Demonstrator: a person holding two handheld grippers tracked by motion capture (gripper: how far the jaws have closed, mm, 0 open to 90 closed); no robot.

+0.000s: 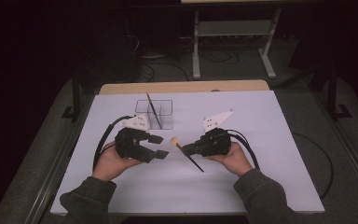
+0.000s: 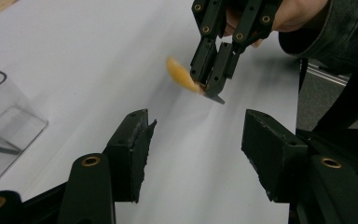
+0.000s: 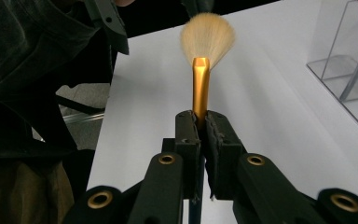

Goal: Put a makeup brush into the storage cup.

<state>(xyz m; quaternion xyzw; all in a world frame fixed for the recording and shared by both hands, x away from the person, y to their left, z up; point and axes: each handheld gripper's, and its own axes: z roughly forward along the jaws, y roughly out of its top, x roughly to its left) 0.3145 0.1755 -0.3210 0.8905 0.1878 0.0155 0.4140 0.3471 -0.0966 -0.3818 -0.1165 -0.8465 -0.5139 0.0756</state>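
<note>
R gripper [image 3: 199, 127] pinches gold-ferruled, tan-bristled fan brush [image 3: 201, 88]. L gripper [image 2: 193, 149]: 2 jaws spread, empty. Risk: brush pivots, misses clear acrylic holder [image 1: 161, 114] at 11 o'clock.

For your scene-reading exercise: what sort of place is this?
Probably a lab or recording workspace: a white-covered table on dark carpet, cables and a metal stand behind, and a person working handheld grippers.

High view is looking down from above; gripper views are riding close, sharing the brush [image 3: 200, 79] (12 o'clock in right's).
</note>
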